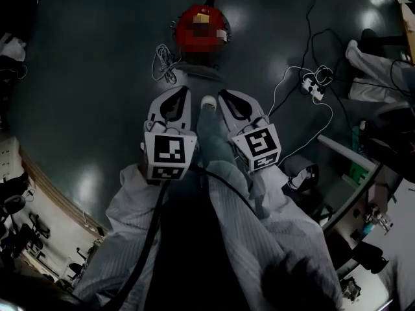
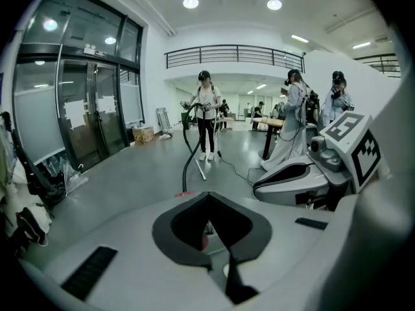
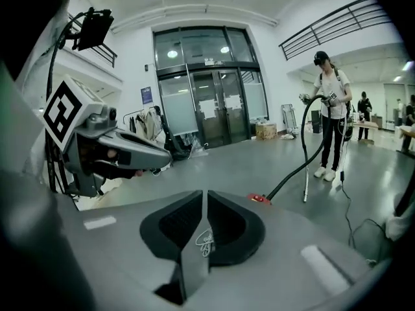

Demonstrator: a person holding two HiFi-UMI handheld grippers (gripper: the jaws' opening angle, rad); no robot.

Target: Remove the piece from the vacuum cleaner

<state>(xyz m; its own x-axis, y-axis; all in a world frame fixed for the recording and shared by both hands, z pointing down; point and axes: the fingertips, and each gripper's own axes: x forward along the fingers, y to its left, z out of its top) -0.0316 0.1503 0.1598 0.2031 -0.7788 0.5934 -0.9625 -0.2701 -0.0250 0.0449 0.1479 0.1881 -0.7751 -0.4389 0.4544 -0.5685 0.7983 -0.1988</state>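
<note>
**Head view and both gripper views: grippers closed and empty, vacuum cleaner on open floor**

Head view looks steeply down onto a glossy dark grey floor (image 1: pixel 84 76). A round red canister vacuum cleaner (image 1: pixel 201 24) stands on it ahead of the person's feet, well apart from the floor's curved left edge. A loose coil of thin white cable (image 1: pixel 165 63) lies just beside the cleaner, on its left in this view. A white power strip (image 1: pixel 313 86) with trailing leads lies to the right, well apart from the cleaner.

The grey left gripper (image 1: pixel 185 91) and the grey right gripper (image 1: pixel 222 94) are held side by side above the person's pale striped trouser legs. Both point toward the vacuum cleaner and neither touches it. A white shoe (image 1: pixel 209 102) shows between their tips.

In the left gripper view, the dark pads are pressed together with nothing pinched. A spot of red shows through the opening behind them.

In the right gripper view, the jaws meet along a straight seam and grip nothing. The white cable shows on the floor through the opening.

In both gripper views, a black flexible hose (image 3: pixel 287 178) runs from the red cleaner across the floor and up to a standing person (image 3: pixel 331 109) in a white top and dark trousers. That person holds its upper end. Tall glass doors (image 3: pixel 214 89) close the floor's far edge.
</note>
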